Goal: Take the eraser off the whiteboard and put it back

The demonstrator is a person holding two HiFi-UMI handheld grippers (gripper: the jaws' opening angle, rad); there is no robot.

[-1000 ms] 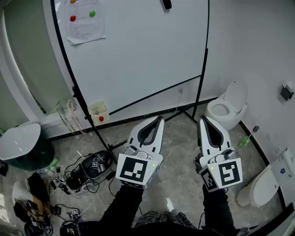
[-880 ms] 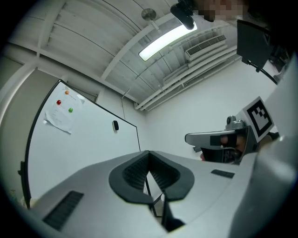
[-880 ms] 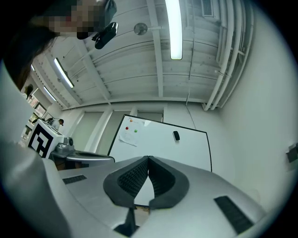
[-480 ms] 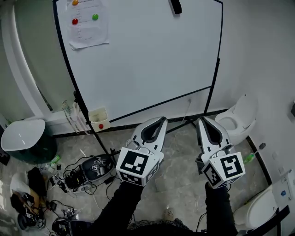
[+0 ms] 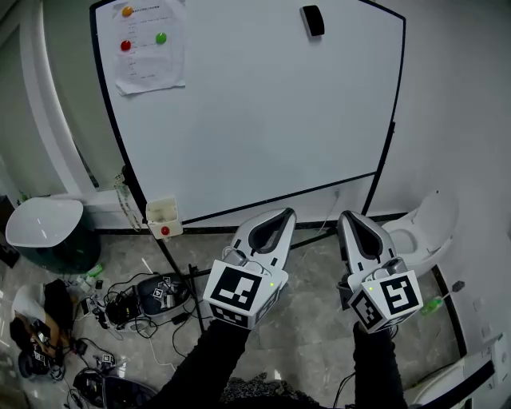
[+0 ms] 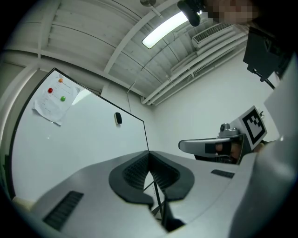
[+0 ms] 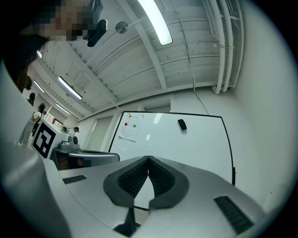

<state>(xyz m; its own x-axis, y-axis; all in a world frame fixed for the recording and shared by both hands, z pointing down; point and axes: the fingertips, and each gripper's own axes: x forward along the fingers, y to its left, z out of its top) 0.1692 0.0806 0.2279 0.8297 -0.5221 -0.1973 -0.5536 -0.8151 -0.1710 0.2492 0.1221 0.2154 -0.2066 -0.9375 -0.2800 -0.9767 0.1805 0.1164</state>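
The left gripper (image 5: 285,215) and right gripper (image 5: 345,216), both closed and empty, hang low because the eraser (image 5: 312,21) sits far up the whiteboard (image 5: 263,120).

The head camera is looking steeply down; cameras on the left claw (image 5: 287,212) and right claw (image 5: 344,216) are facing slightly upward, all sharing the whiteboard (image 5: 263,120).

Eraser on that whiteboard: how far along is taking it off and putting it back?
Nothing looks done: the eraser sits high on the whiteboard. Nothing is in hand: left tongs and right tongs are shut, empty, well below it. Remaining: reach, grab, lift off, replace.
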